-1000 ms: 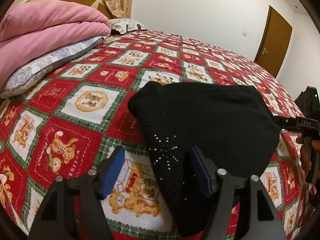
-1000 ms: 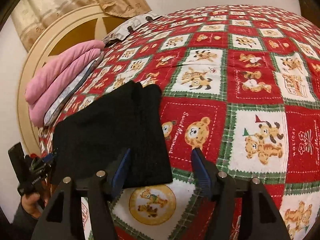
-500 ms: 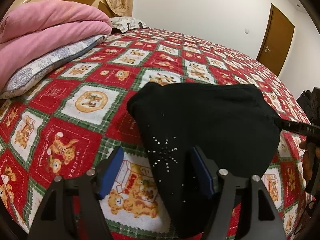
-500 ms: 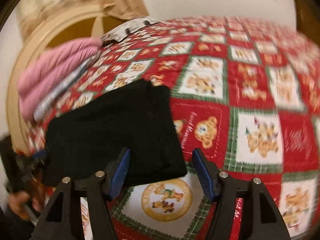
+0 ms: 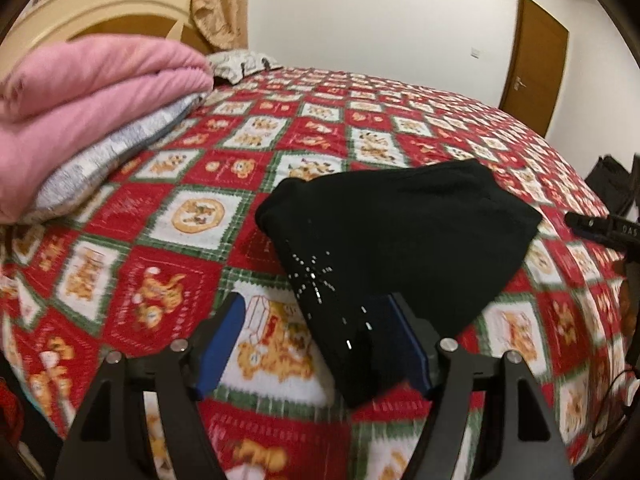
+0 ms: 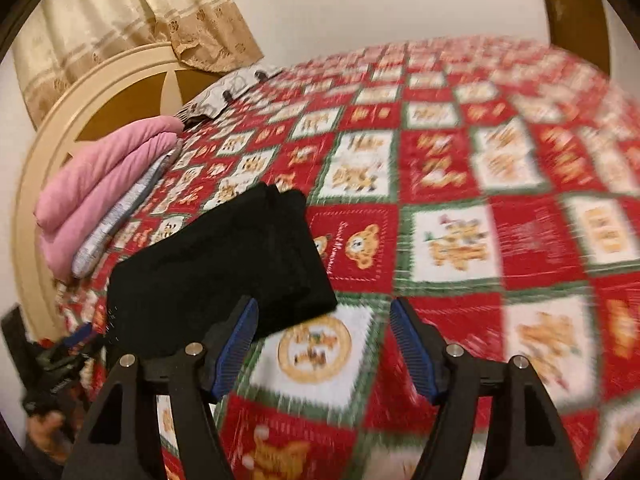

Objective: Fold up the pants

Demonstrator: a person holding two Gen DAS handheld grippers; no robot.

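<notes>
The black pants [image 5: 400, 248] lie folded in a compact bundle on the red patchwork bedspread [image 5: 200, 184], with a sparkly stud pattern near their front edge. My left gripper [image 5: 316, 336] is open and empty, hovering just in front of the bundle's near corner. In the right wrist view the pants [image 6: 216, 268] lie left of centre. My right gripper [image 6: 324, 340] is open and empty, just off the bundle's near right corner. The other gripper shows at the edge of each view.
A folded pink blanket [image 5: 88, 104] on a grey-patterned pillow [image 5: 112, 160] lies at the head of the bed by the rounded headboard [image 6: 100, 120]. A brown door [image 5: 536, 64] stands in the far wall. The bedspread [image 6: 480, 220] stretches to the right.
Both grippers have pulled back and lifted a little from the folded pants. The right wrist view has swung and blurred; the pants have stayed in place.
</notes>
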